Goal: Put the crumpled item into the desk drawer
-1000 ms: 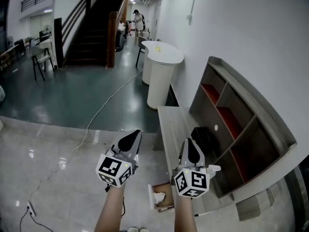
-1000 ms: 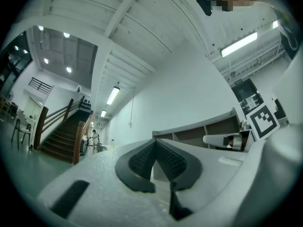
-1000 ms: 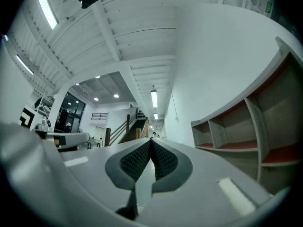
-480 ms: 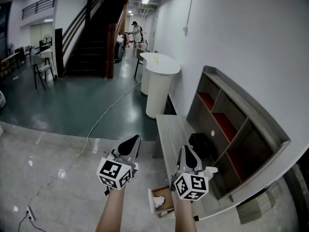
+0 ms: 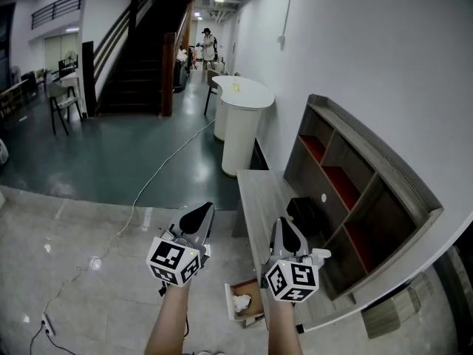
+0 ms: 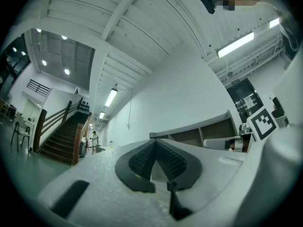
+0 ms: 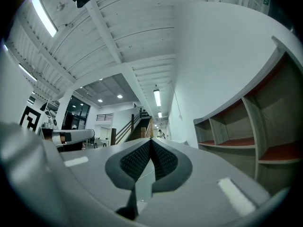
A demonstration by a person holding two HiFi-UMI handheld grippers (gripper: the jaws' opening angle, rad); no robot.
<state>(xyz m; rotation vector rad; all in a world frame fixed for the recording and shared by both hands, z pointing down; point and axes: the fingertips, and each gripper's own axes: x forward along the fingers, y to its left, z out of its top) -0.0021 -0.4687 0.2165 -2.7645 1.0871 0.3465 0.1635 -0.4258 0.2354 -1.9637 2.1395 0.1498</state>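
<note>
Crumpled item (image 5: 241, 302) lay inside the open drawer (image 5: 254, 293) at lower centre, below both grippers and nearer the right gripper (image 5: 287, 233). Its jaws and the left gripper (image 5: 198, 218) jaws were closed, empty.

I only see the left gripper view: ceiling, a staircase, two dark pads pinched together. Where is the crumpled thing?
Observer: In the head view the crumpled item lies inside the open drawer, below the desk edge.
Visitor: Is the other claw holding anything?
Observer: No. The right gripper view shows the right claw shut, with nothing between its pads.
Visitor: Anything on the desk itself?
Observer: A black object sits on it, in front of the shelf unit.
</note>
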